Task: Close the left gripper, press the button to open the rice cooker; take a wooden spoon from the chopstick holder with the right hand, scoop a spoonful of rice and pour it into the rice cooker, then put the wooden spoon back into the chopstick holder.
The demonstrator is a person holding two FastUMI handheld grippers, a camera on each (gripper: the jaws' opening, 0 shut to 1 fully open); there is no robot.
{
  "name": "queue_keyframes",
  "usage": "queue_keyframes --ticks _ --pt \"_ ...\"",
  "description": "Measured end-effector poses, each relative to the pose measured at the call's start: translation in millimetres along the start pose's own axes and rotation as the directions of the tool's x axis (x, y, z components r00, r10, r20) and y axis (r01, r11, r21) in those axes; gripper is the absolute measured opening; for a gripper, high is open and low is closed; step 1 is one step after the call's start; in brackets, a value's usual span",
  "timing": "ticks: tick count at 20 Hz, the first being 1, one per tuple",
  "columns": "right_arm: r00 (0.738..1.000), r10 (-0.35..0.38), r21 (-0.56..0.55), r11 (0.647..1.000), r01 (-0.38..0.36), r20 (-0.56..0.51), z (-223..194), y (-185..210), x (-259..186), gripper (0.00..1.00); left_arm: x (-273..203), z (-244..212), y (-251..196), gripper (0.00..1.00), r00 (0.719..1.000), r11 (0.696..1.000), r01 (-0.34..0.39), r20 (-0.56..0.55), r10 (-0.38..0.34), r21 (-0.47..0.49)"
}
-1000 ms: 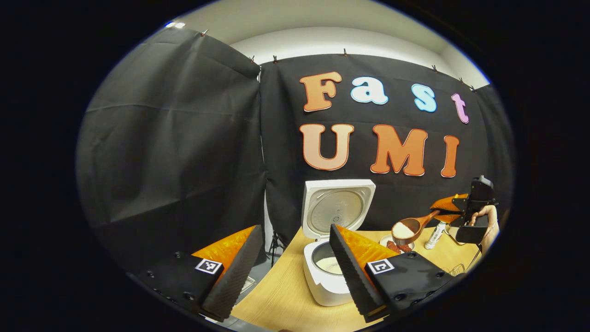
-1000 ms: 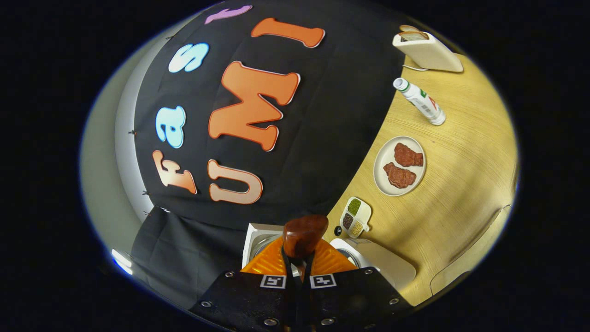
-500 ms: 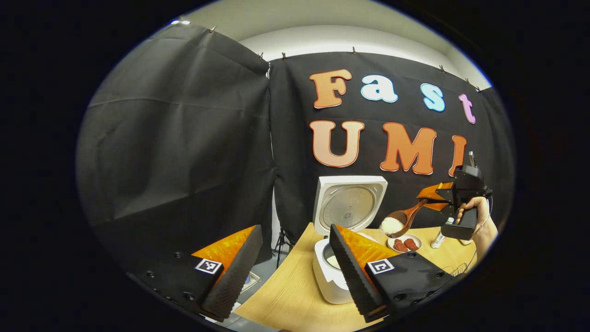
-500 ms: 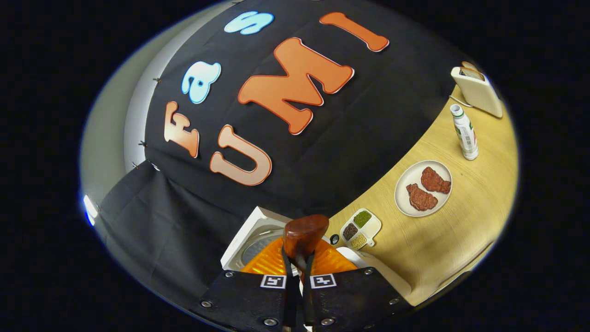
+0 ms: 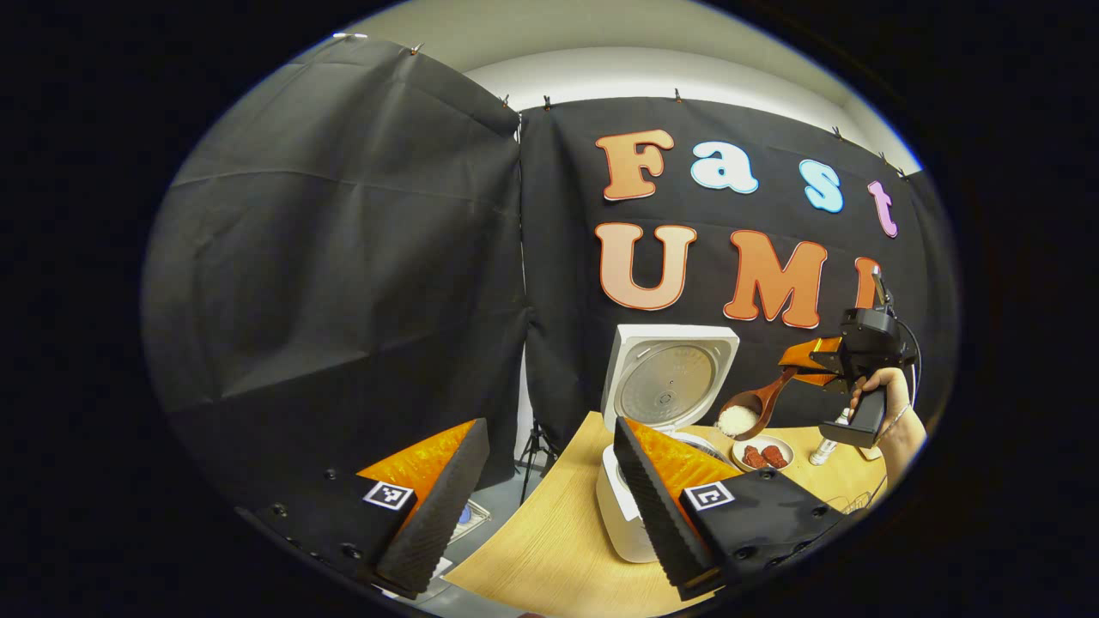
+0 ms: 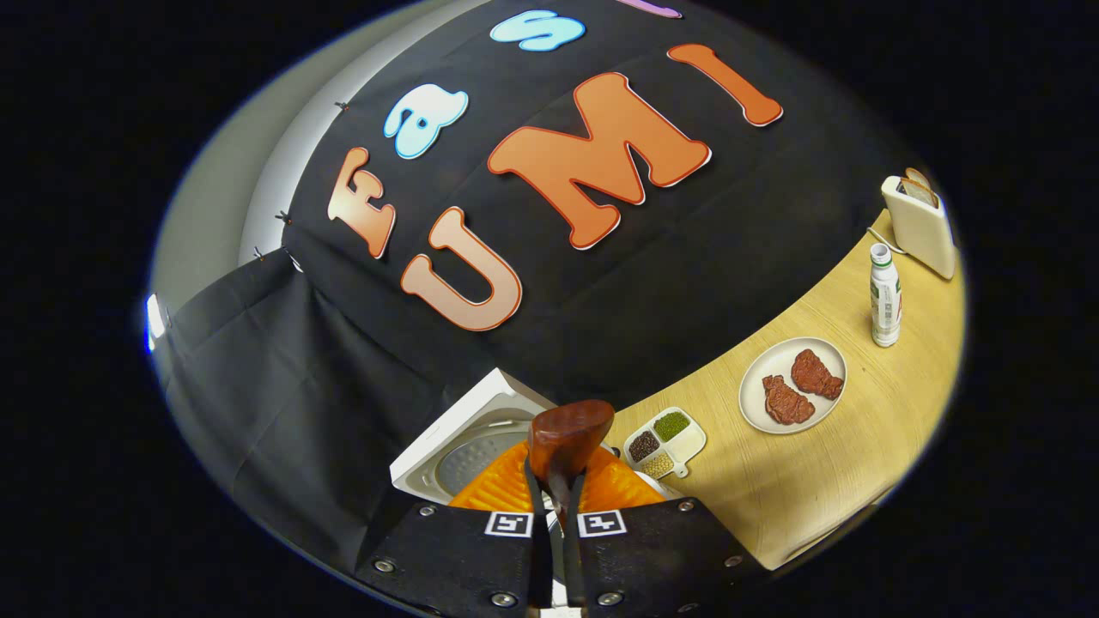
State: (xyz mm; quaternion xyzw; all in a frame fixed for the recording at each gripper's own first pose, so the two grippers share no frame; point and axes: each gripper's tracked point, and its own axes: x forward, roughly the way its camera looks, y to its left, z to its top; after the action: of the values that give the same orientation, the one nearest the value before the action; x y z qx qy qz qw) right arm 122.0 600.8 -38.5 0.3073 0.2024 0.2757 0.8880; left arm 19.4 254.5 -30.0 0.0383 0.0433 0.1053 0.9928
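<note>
One wooden spoon [image 5: 755, 405] — brown, bowl heaped with white rice [image 5: 737, 419].

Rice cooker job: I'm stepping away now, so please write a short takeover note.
Right claw: shut on the wooden spoon, which is loaded with rice and tipped toward the rice cooker, seen in the left gripper view.
Left claw: open, holding nothing, back from the cooker.
Cooker lid stands open on the table.
Done: lid opened, spoon taken, rice scooped.
Left: pour the rice into the pot, then return the spoon to the chopstick holder.
</note>
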Motion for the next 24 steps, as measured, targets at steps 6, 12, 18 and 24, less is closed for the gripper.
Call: queue_keyframes --ticks 6,12,18,24 --pt "1.000 0.010 -0.095 0.995 -0.008 0.015 -1.9 11.4 -2.5 0.05 -6.3 -2.8 3.9 0.99 1.000 1.000 -0.001 -0.004 0.001 -0.011" --pt "0.999 0.028 -0.185 0.983 -0.020 0.041 1.2 23.1 -7.7 0.05 -10.7 1.1 0.0 1.00 1.000 1.000 0.014 0.005 -0.014 -0.005" --pt "0.997 0.046 -0.277 0.960 -0.028 0.062 0.8 33.7 -12.2 0.05 -10.8 -2.0 -0.2 1.00 1.000 1.000 0.028 -0.002 -0.028 -0.004" --pt "0.996 0.065 -0.350 0.936 -0.037 0.067 0.8 48.6 -13.1 0.05 -12.3 -3.4 5.3 1.00 1.000 1.000 0.026 -0.003 -0.026 -0.007"
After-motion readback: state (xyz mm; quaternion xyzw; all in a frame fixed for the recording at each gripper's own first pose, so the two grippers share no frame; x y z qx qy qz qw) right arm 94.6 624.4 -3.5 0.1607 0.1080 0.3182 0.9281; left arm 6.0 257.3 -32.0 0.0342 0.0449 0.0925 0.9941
